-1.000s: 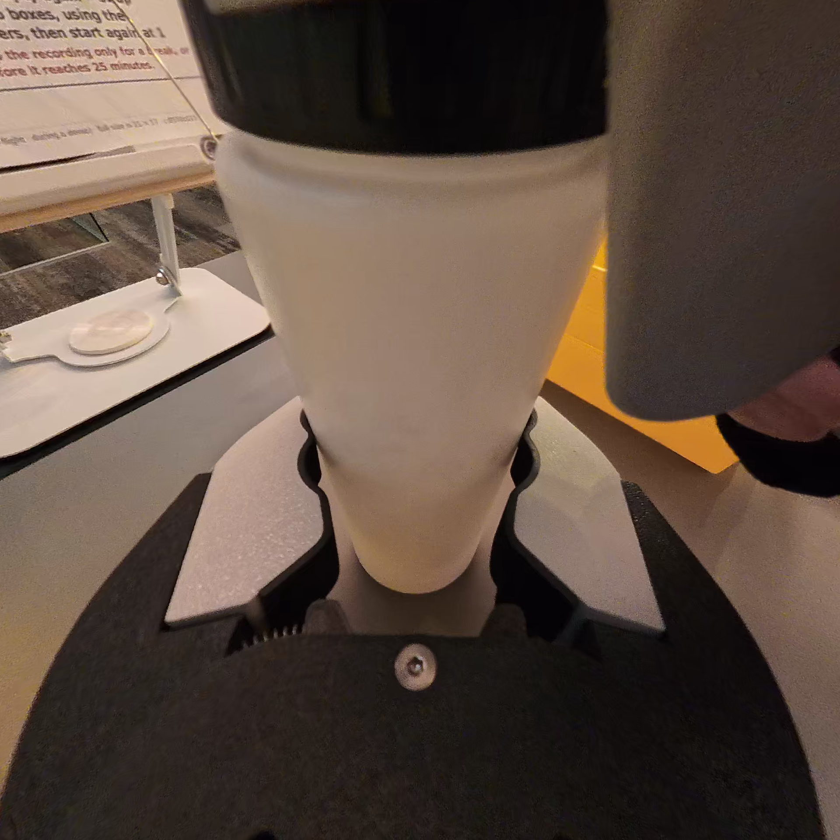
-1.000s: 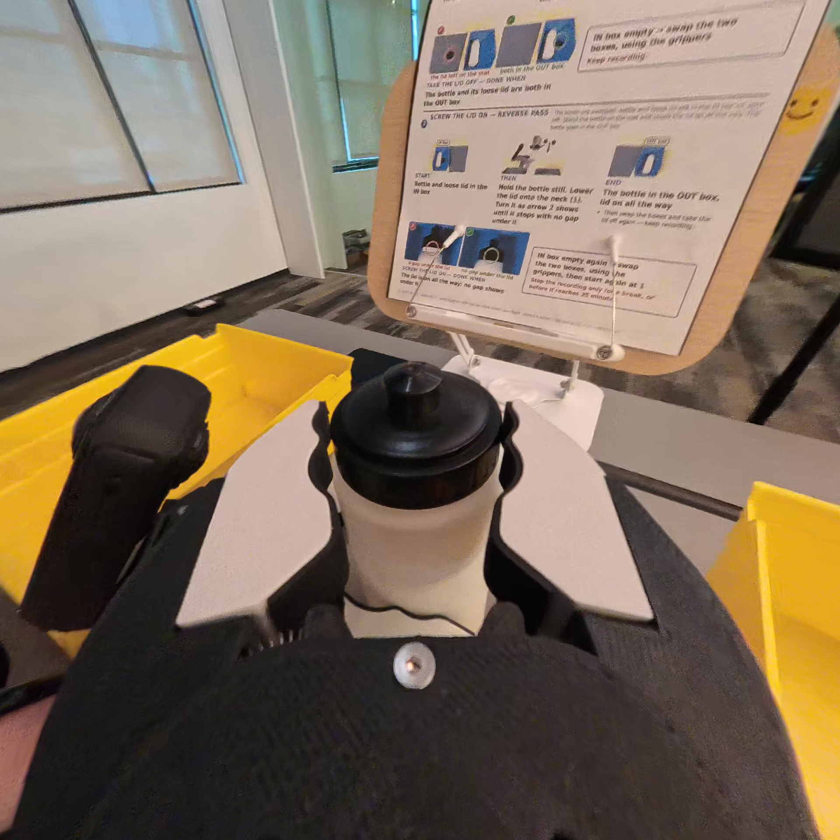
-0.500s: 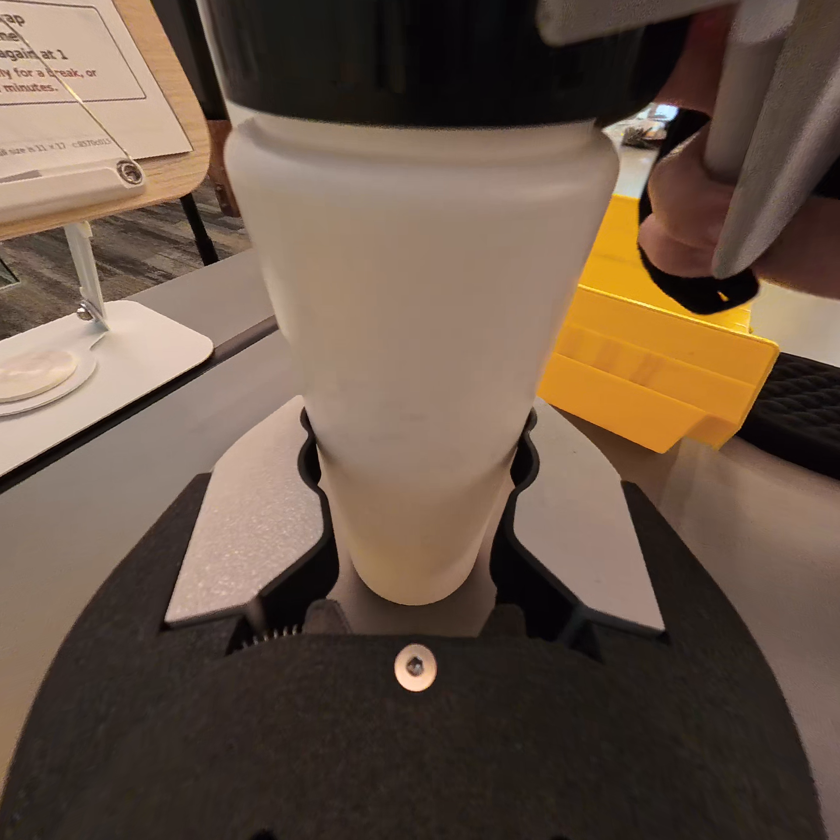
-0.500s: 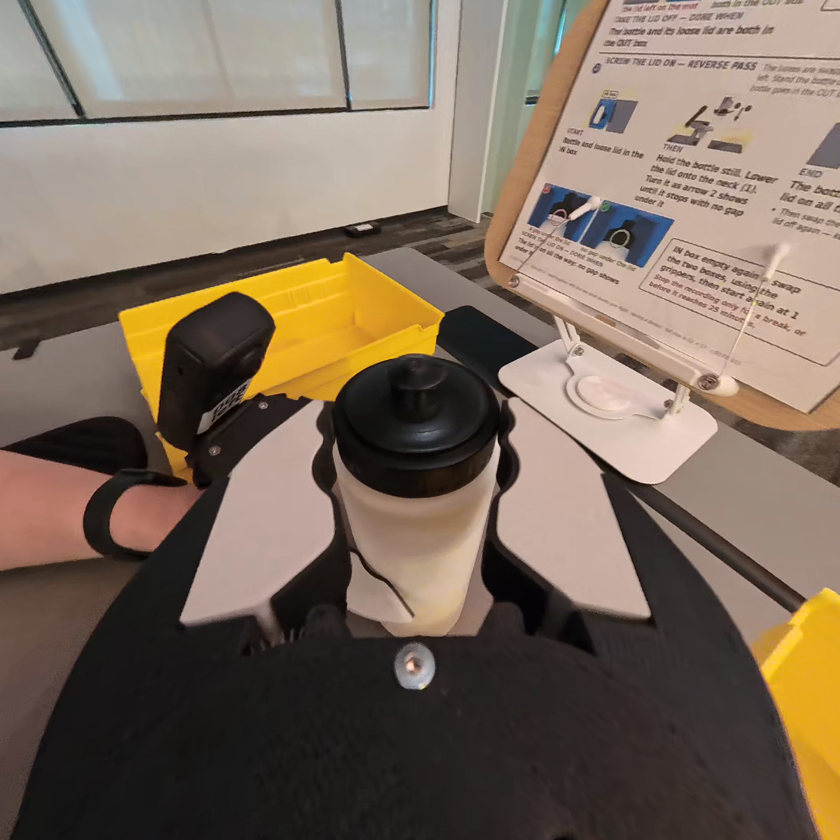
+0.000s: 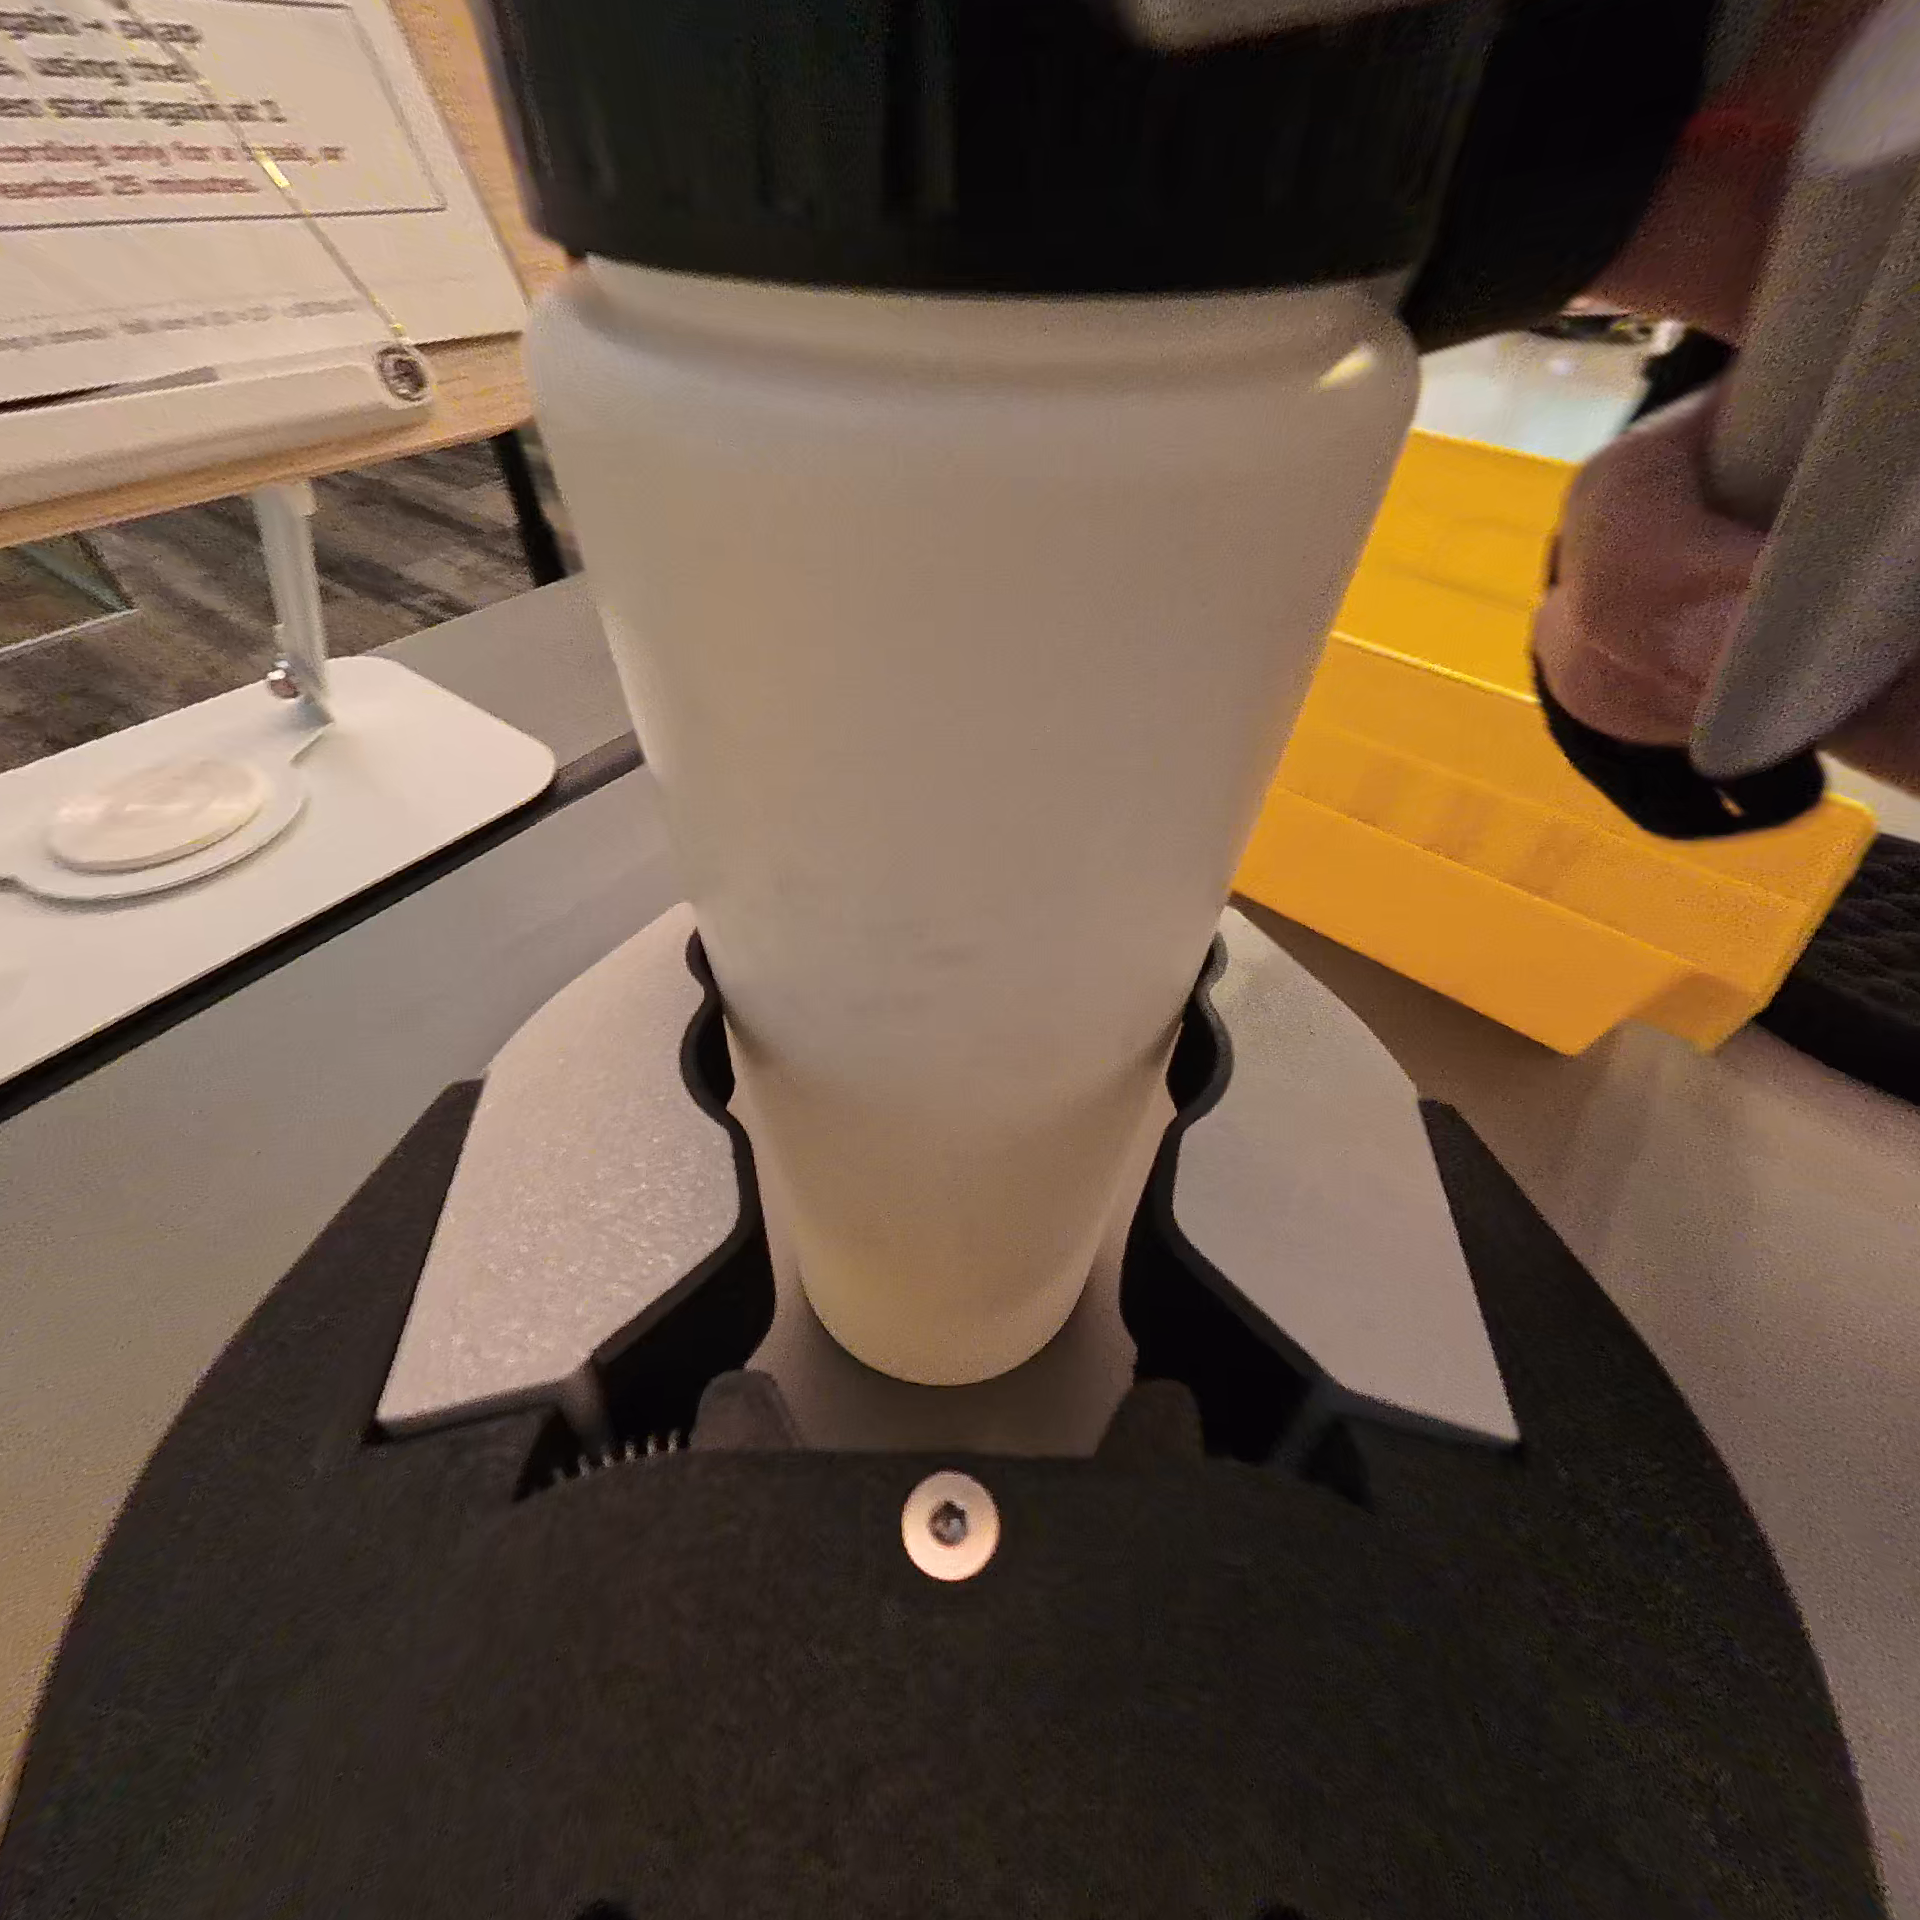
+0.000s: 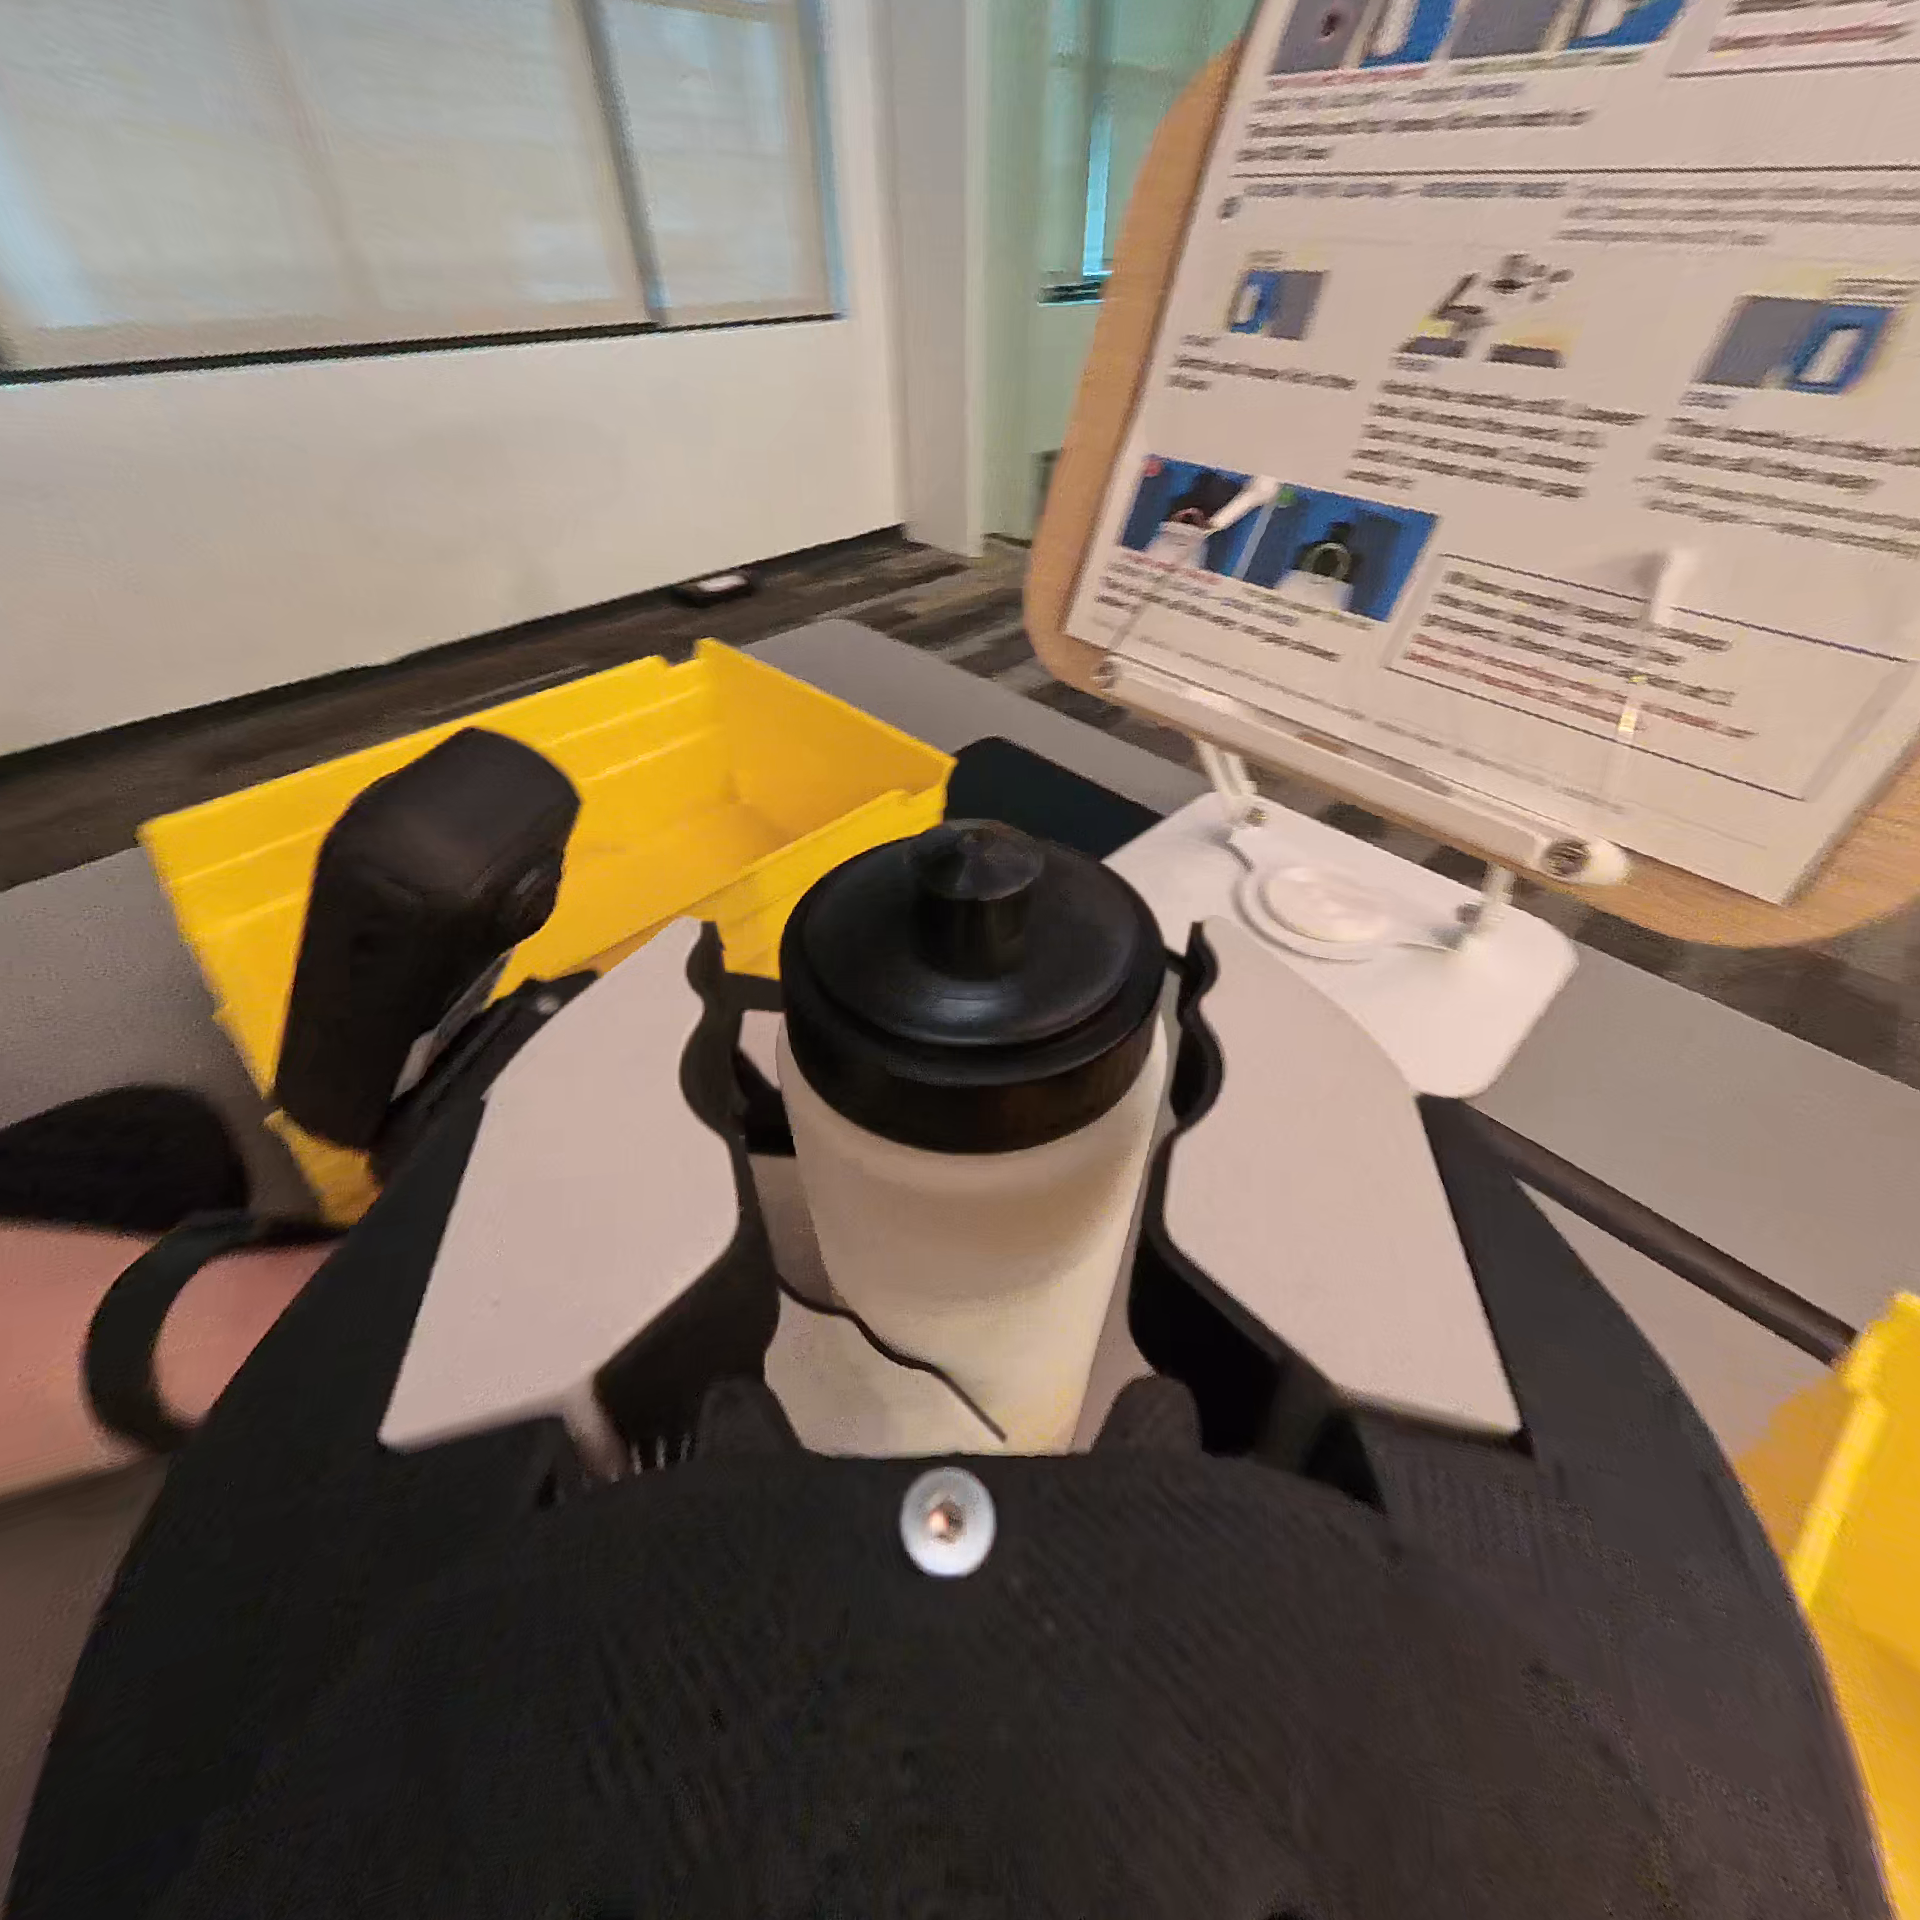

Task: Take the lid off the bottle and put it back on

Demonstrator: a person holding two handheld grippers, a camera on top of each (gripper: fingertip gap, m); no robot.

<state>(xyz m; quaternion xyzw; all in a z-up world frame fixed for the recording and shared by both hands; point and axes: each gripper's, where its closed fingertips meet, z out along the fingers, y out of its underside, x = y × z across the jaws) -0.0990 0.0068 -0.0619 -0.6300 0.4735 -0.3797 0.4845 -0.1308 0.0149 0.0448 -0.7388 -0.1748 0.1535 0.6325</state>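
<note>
Left wrist view has us low on the bottle (image 5: 966, 727), our left gripper (image 5: 951, 1049) pinching the white body just above its base, which stands on the grey table (image 5: 208, 1195). Right wrist view looks down from above: our right gripper (image 6: 966, 1013) sits around the black lid (image 6: 971, 997), its jaws to either side of the rim. On the left a sliver of gap shows between finger and lid, so we cannot tell whether the right claw is truly clamped or only cupping it. The lid sits on the neck with no gap visible beneath it, and the frame is blurred, which suggests a twist in progress. We judge the step in hand to be turning the lid while the left claw holds the body against rotation; whether we are loosening or tightening, these views do not say. The next move calls for a firm, level squeeze on the rim, a turn about the bottle's upright axis, and a steady left hold so the smooth body does not slip round or tip. A yellow bin (image 6: 582, 790) lies behind, a second bin (image 6: 1860, 1538) at the right, and a board (image 6: 1538, 436) on its stand stands beyond.
</note>
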